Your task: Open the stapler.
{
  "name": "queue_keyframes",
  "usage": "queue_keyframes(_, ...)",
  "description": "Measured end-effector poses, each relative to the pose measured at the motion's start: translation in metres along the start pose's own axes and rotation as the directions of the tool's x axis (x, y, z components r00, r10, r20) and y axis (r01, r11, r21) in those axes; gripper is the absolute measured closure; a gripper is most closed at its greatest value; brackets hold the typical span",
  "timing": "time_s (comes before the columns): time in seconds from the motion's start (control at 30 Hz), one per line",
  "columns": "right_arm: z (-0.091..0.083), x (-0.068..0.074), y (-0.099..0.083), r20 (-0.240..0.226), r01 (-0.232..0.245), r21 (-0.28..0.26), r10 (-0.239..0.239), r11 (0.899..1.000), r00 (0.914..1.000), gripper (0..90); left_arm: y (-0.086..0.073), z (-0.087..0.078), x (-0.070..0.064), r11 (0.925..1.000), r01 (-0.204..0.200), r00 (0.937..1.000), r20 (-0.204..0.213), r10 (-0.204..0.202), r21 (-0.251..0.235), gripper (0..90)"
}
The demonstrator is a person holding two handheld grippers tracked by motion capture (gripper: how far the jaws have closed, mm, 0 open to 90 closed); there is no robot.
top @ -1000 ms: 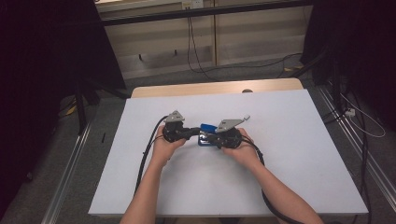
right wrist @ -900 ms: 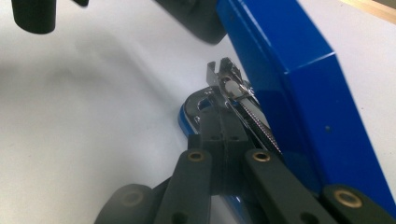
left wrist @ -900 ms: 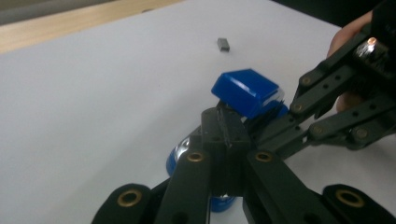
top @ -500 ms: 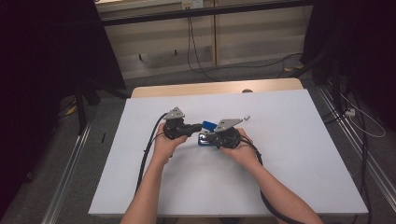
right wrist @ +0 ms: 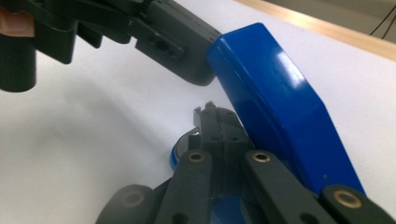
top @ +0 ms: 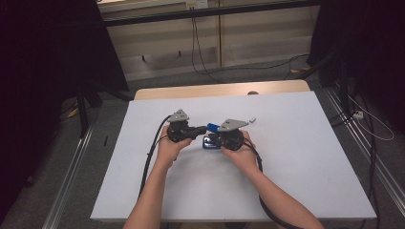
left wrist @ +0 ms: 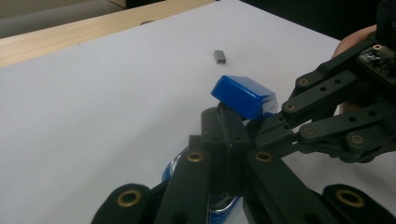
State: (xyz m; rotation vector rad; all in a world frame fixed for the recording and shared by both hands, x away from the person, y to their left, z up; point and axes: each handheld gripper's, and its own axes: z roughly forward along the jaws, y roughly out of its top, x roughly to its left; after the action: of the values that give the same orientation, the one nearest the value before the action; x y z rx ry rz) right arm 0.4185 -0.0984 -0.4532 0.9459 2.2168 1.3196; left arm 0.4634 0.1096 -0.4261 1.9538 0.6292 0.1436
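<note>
Blue stapler: I see a glossy blue body with rounded corners, its top arm swung up and open, tilted away from its base; it sits right between my two sets of fingers, near the middle of the white tabletop; in the high view it shows as a small blue piece between the two tools.
Stapler base: a blue, shiny-edged part low down, directly under and behind my fingers in both gripper views; I cannot tell whether anything lies in its channel.
Left gripper: my fingers are drawn together, their tips meeting just under the lower edge of the raised blue arm; whether they pinch a thin part there or merely touch it, I cannot tell.
Right gripper: fingers together here too, tips pressed just beside the inner face of the blue arm; it also shows in the left gripper view, coming in from the right and meeting the stapler at the same spot.
Small grey piece: a short dark-grey block lying on the tabletop, well beyond my fingertips and apart from the stapler.
</note>
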Motion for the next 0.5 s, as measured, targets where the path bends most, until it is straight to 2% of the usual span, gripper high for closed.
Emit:
queue_keyframes(0.03, 0.0008, 0.0012, -0.0004, 0.015, 0.009, 0.001, -0.009, 1.000, 0.9998, 90.0, 0.0003, 0.0000, -0.0001, 1.0000, -0.004, 1.0000, -0.002, 0.004, 0.000, 90.0)
queue_keyframes(0.2, 0.0038, 0.0027, -0.0037, 0.032, -0.020, -0.016, 0.020, 1.000, 0.9993, 90.0, -0.0008, 0.0001, 0.0011, 0.9999, -0.005, 1.0000, -0.007, 0.005, 0.011, 89.5)
queue_keyframes(0.3, 0.0040, 0.0043, -0.0030, 0.040, -0.006, -0.008, 0.006, 1.000, 0.9992, 90.0, -0.0018, 0.0004, 0.0019, 0.9999, -0.003, 1.0000, -0.004, 0.003, 0.011, 89.1)
queue_keyframes(0.4, 0.0037, 0.0040, -0.0028, 0.042, -0.011, -0.008, 0.012, 1.000, 0.9991, 90.0, -0.0023, 0.0006, 0.0020, 0.9999, -0.005, 1.0000, -0.004, 0.005, 0.016, 89.1)
queue_keyframes(0.5, 0.0035, 0.0041, -0.0034, 0.046, -0.001, -0.012, 0.002, 1.000, 0.9989, 90.0, -0.0048, 0.0022, 0.0035, 0.9990, -0.016, 0.9998, -0.005, 0.017, 0.042, 89.2)
